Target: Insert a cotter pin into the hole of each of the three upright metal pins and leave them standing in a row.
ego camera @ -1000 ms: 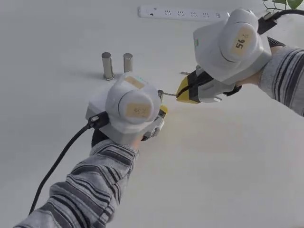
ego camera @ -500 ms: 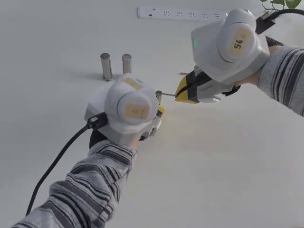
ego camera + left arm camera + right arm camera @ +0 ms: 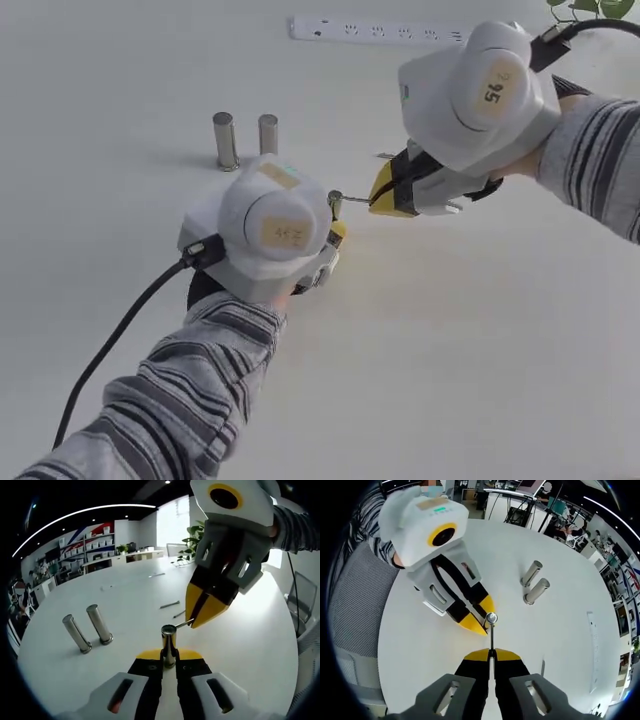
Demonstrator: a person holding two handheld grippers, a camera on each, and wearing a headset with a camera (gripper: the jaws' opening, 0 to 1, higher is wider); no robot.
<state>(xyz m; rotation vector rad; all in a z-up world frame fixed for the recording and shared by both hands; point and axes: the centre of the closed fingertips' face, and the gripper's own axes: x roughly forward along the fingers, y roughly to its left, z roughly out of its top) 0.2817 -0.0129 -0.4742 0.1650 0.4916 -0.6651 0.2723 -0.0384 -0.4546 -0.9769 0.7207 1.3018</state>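
Note:
My left gripper [image 3: 169, 663] [image 3: 335, 232] is shut on an upright metal pin [image 3: 168, 641] [image 3: 336, 203] [image 3: 491, 618], holding it low on its shaft. My right gripper [image 3: 491, 655] [image 3: 378, 200] [image 3: 194, 622] is shut on a thin cotter pin [image 3: 491, 636] [image 3: 183, 625] [image 3: 355, 199], whose free end touches the top of that held pin. Two more metal pins [image 3: 225, 139] [image 3: 268, 132] [image 3: 76, 632] [image 3: 99, 623] [image 3: 530, 573] [image 3: 536, 591] stand side by side on the white table, behind and left of the held one in the head view.
Two loose cotter pins [image 3: 170, 604] [image 3: 178, 614] lie on the white table [image 3: 450, 330] beyond the held pin; one [image 3: 387, 154] peeks from under the right gripper. A white power strip [image 3: 380, 30] lies along the far edge. A black cable [image 3: 125, 335] trails from the left gripper.
The right gripper has shifted a little to the left with the cotter pin, toward the held pin. The left gripper and the two standing pins stay put.

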